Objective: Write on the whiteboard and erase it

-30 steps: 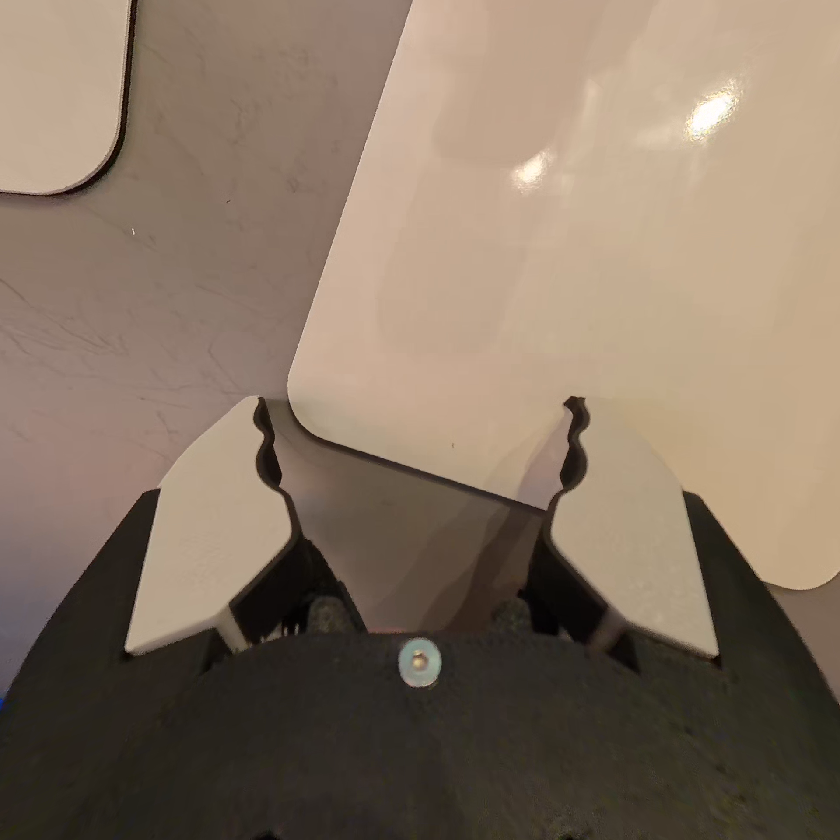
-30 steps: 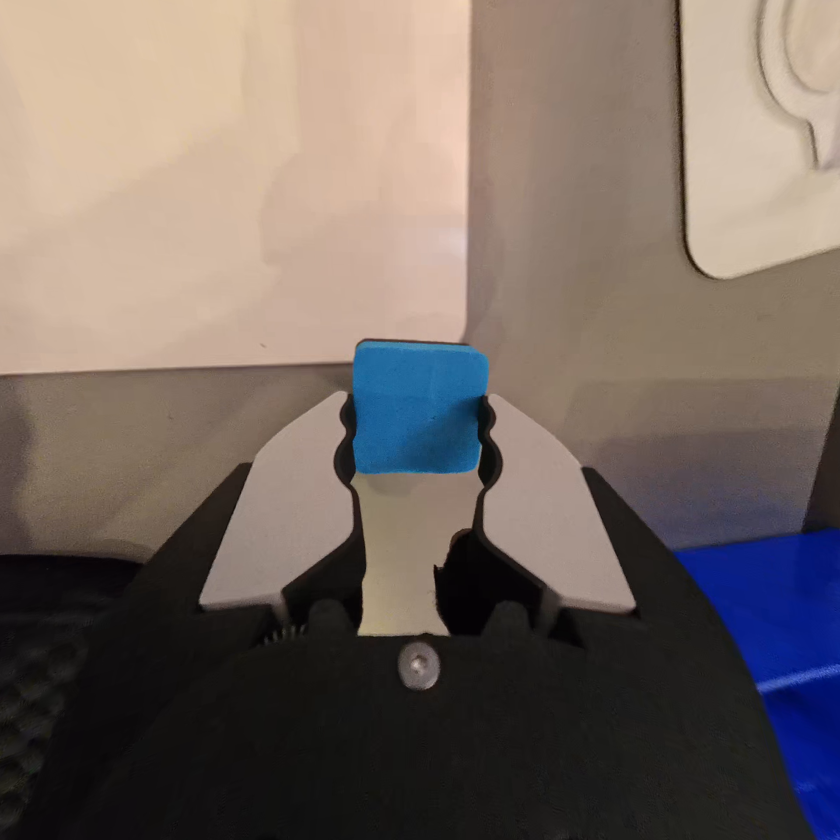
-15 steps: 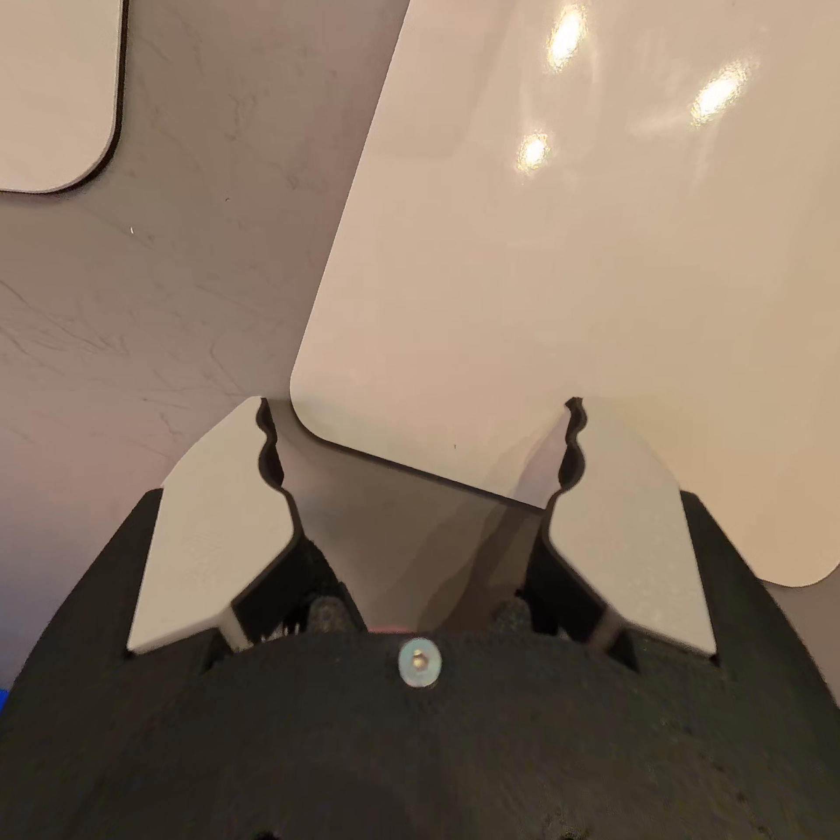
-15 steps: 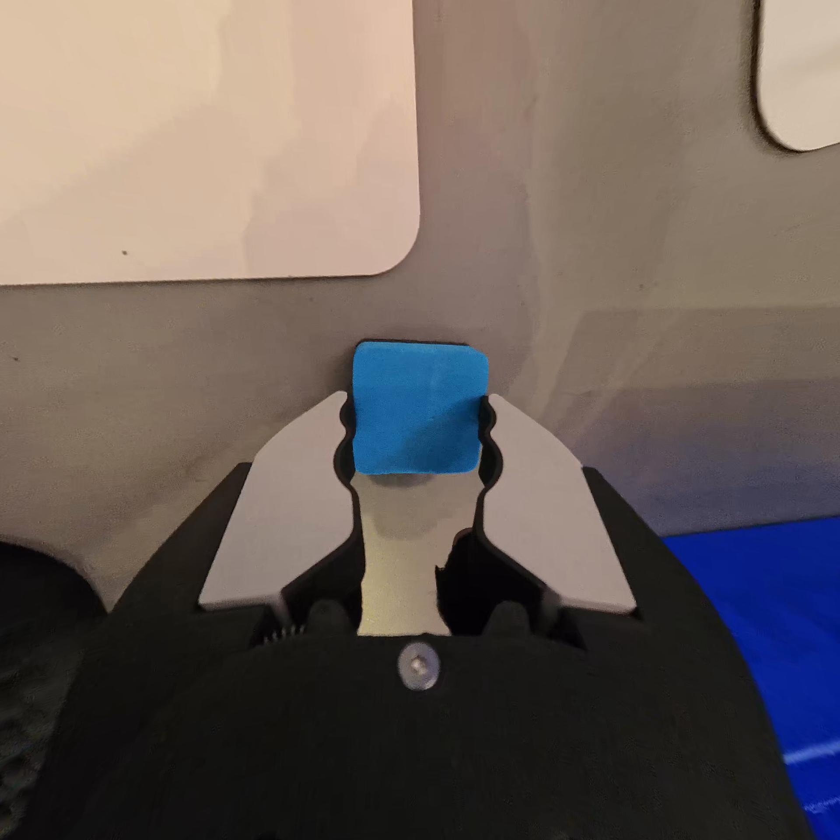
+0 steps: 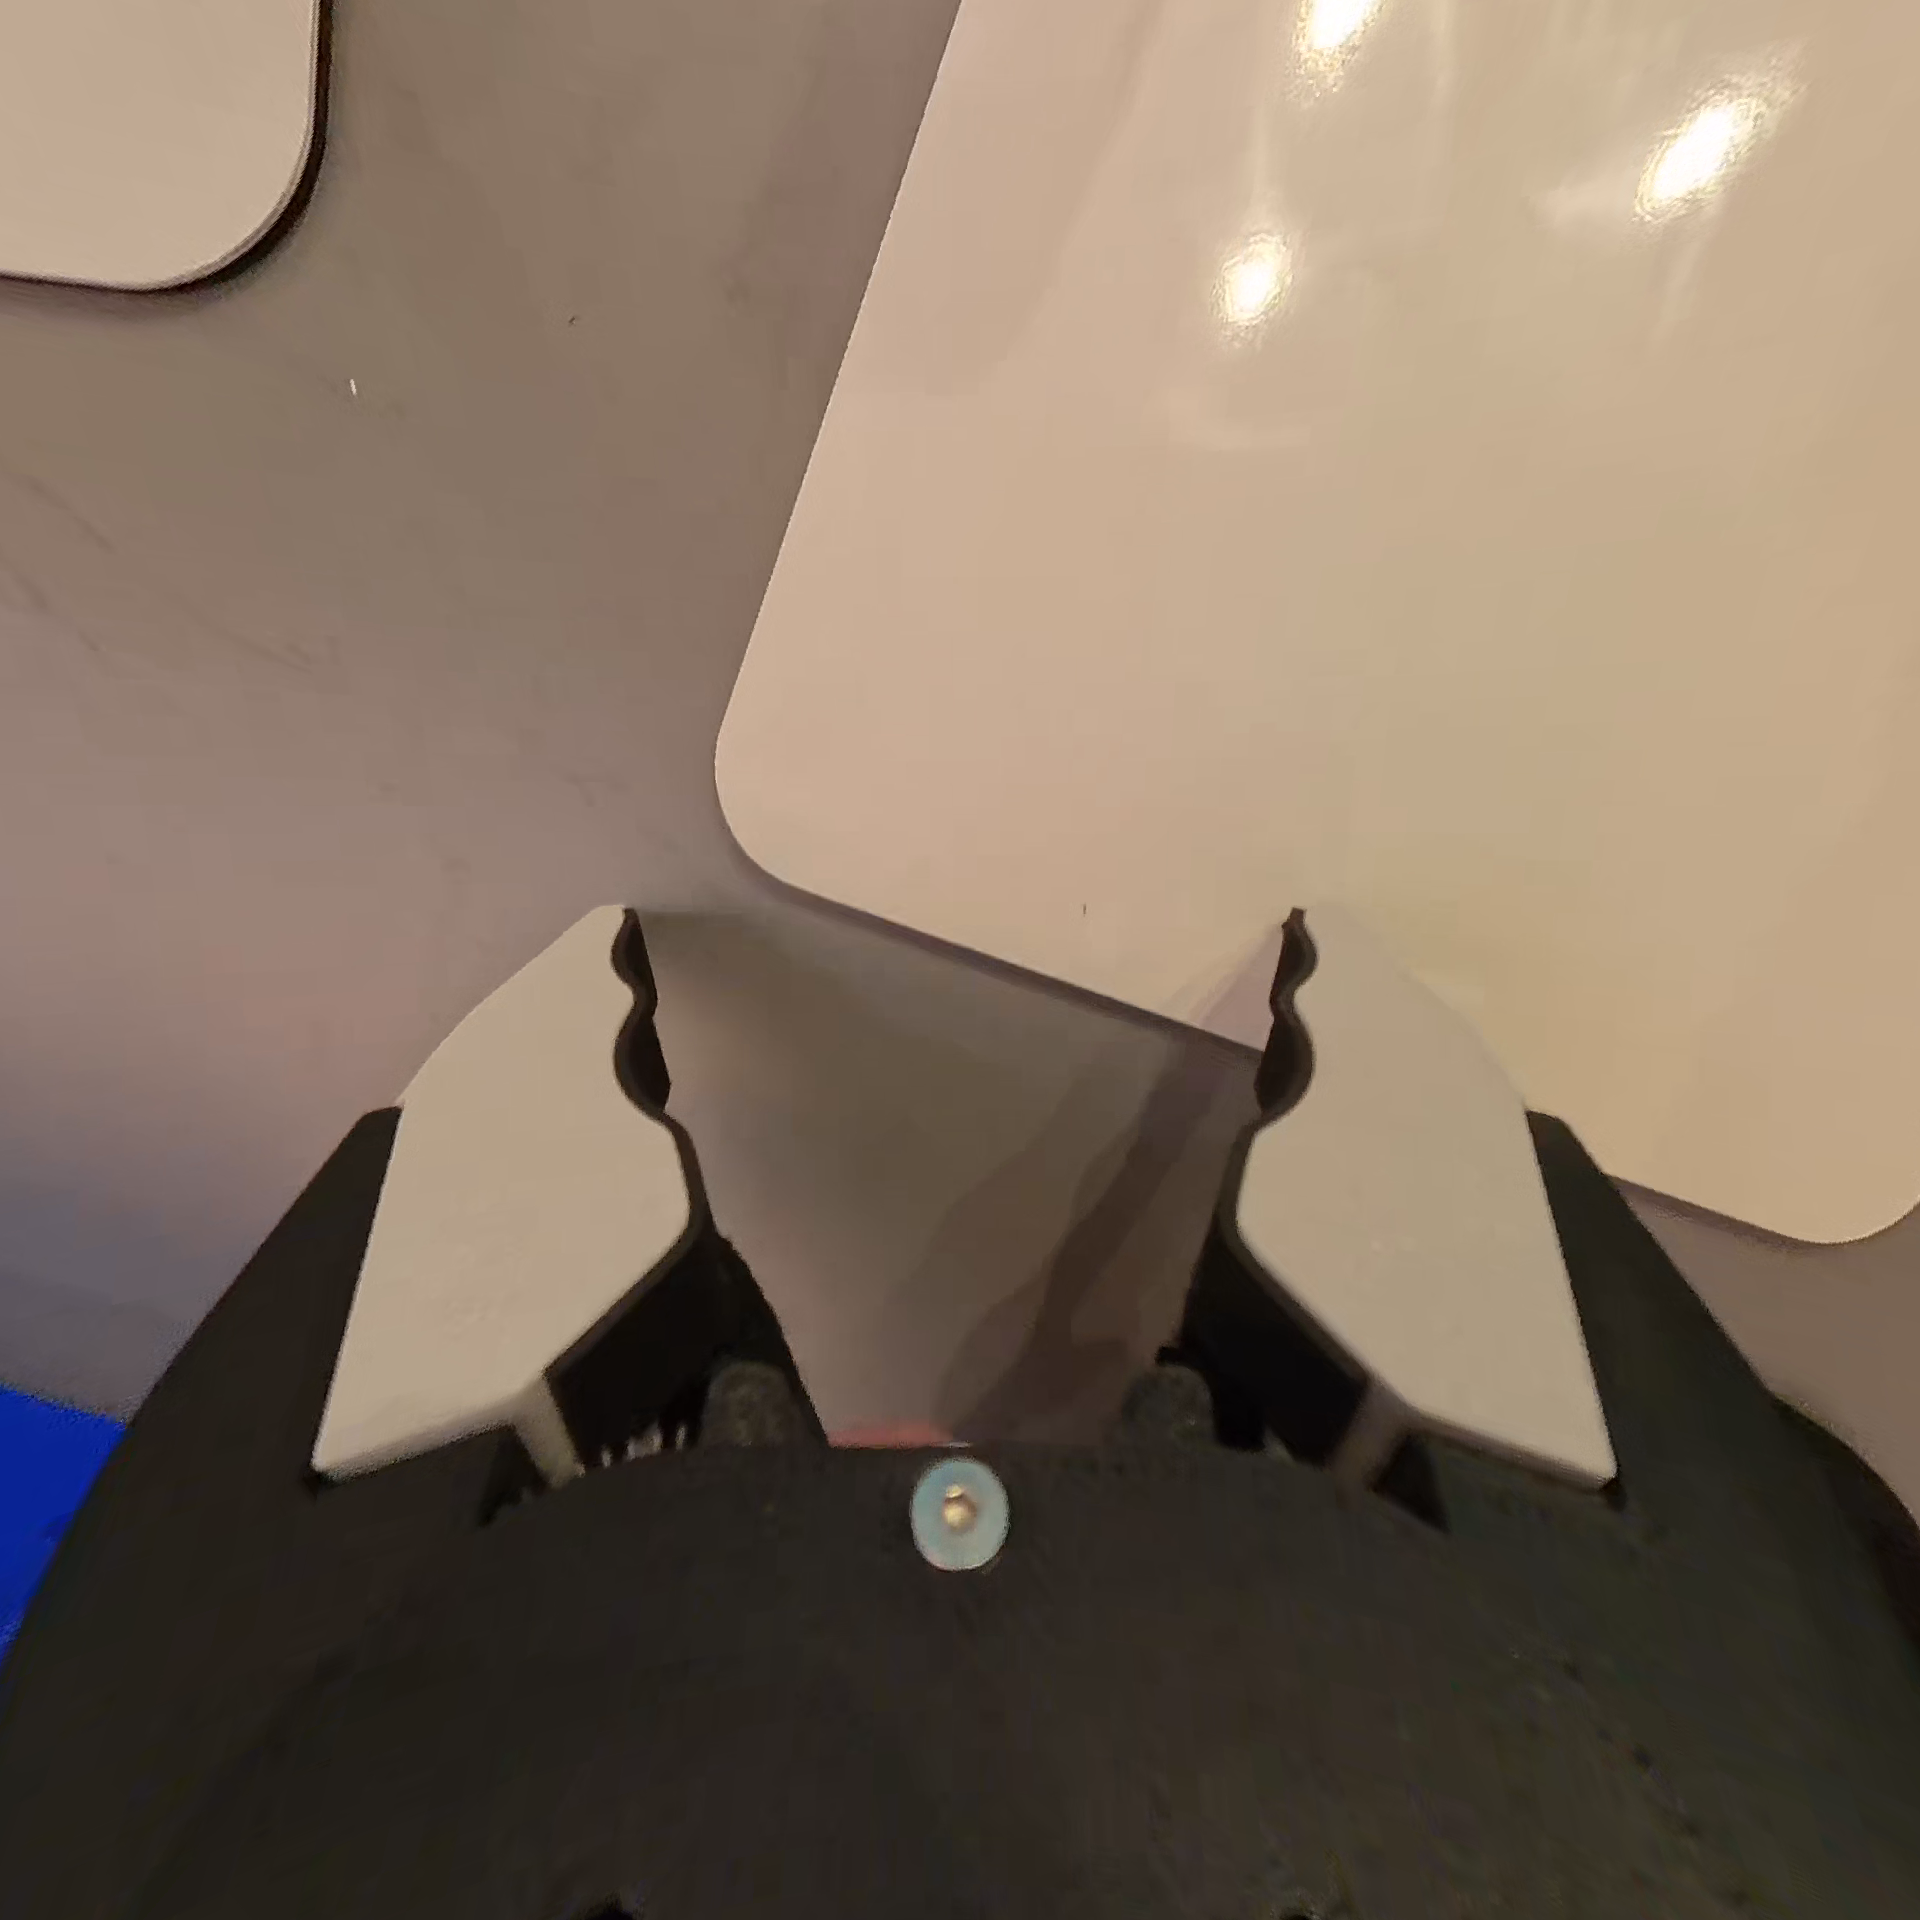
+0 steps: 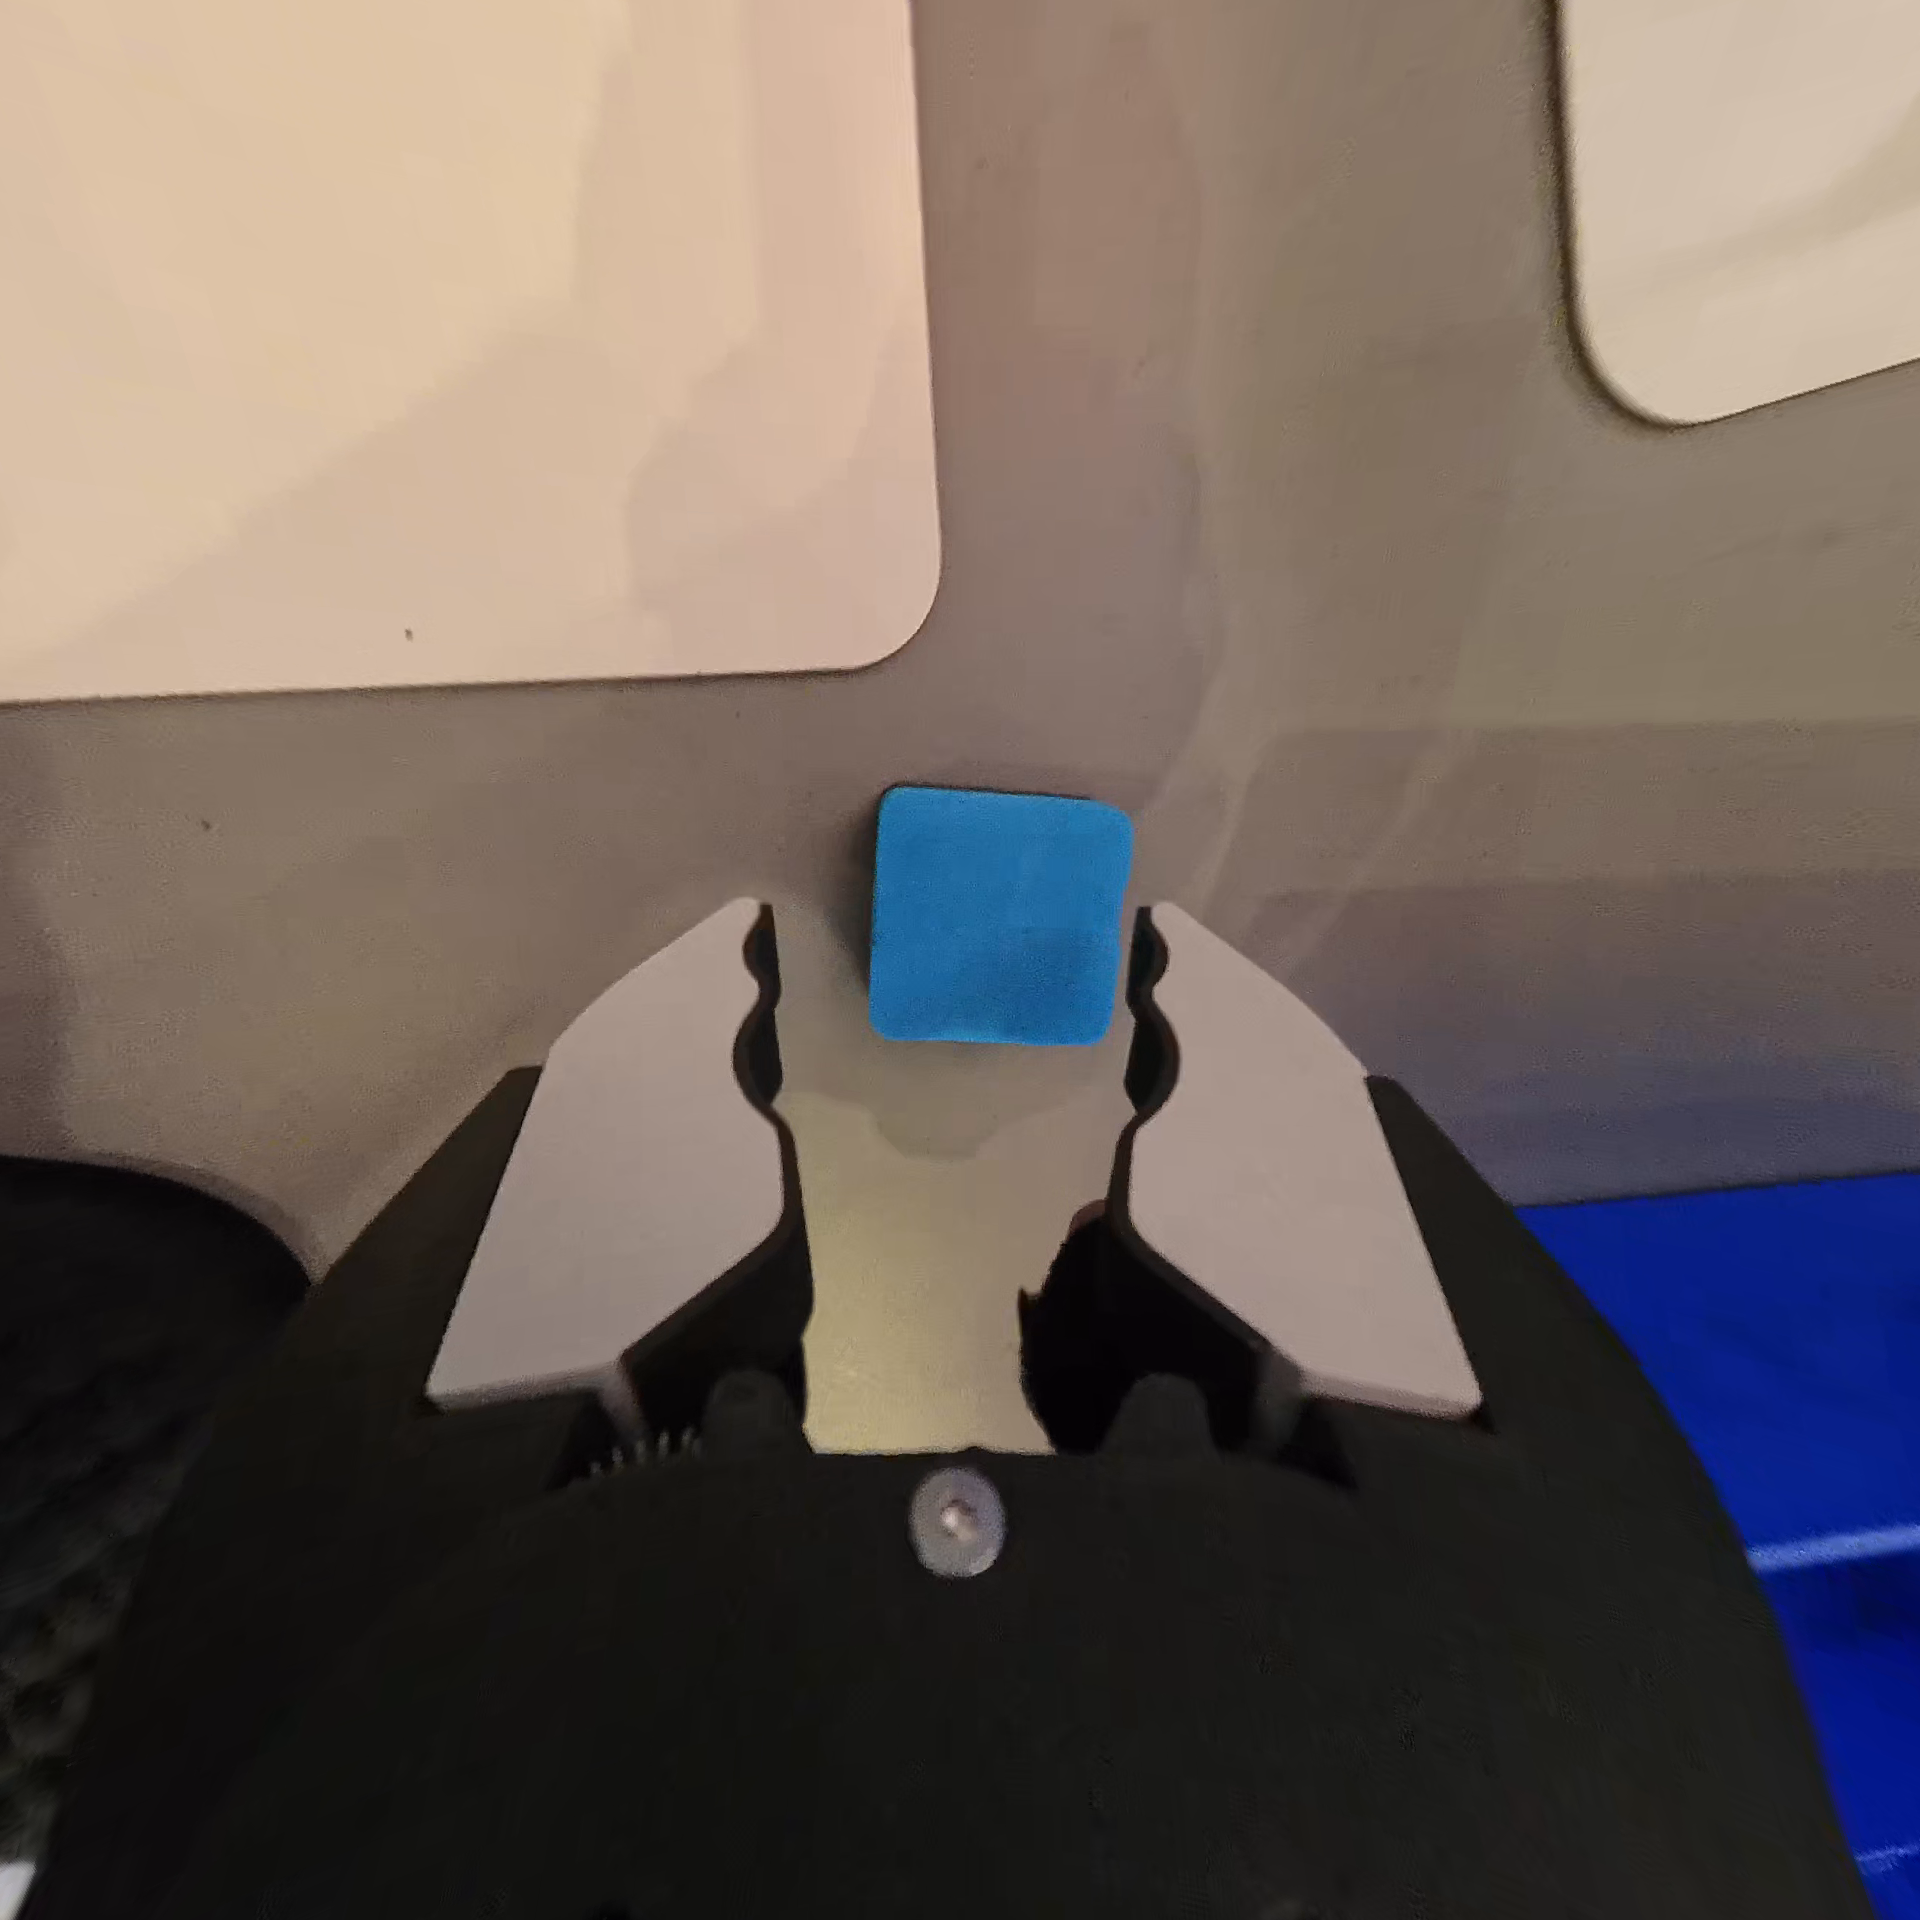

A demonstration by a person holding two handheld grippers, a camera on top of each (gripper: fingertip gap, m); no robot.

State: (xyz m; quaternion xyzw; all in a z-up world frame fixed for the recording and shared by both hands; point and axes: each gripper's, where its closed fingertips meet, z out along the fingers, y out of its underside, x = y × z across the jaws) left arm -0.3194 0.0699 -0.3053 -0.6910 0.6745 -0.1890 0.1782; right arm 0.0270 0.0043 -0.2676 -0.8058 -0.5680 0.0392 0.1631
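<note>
Left claw (image 5: 961, 920) is spread wide with nothing between its fingers, poised over the near corner of the whiteboard (image 5: 1351, 623). That corner pokes in between the tips, but neither pad touches the board. Whiteboard lies flat on the grey tabletop (image 5: 416, 675), glossy, clean of marks as far as visible. Looks thin and stiff, slick on top: it would likely skate if pushed sideways, so pinning an edge or corner from above seems the sane way to steady it.

Right of the whiteboard, near its lower right corner, the blue eraser (image 6: 1000, 916) sits on the tabletop. Right claw (image 6: 954, 920) is open around it: clear gap on the left pad, right pad (image 6: 1143, 966) just beside the eraser's side, no squeeze visible. So it's not gripped.

Eraser looks like a small light foam square with a dark underside, soft and compressible. Best taken across its two opposite side faces, mid-height, light pinch.

Second white board (image 6: 1766, 208) lies farther right, well apart.
</note>
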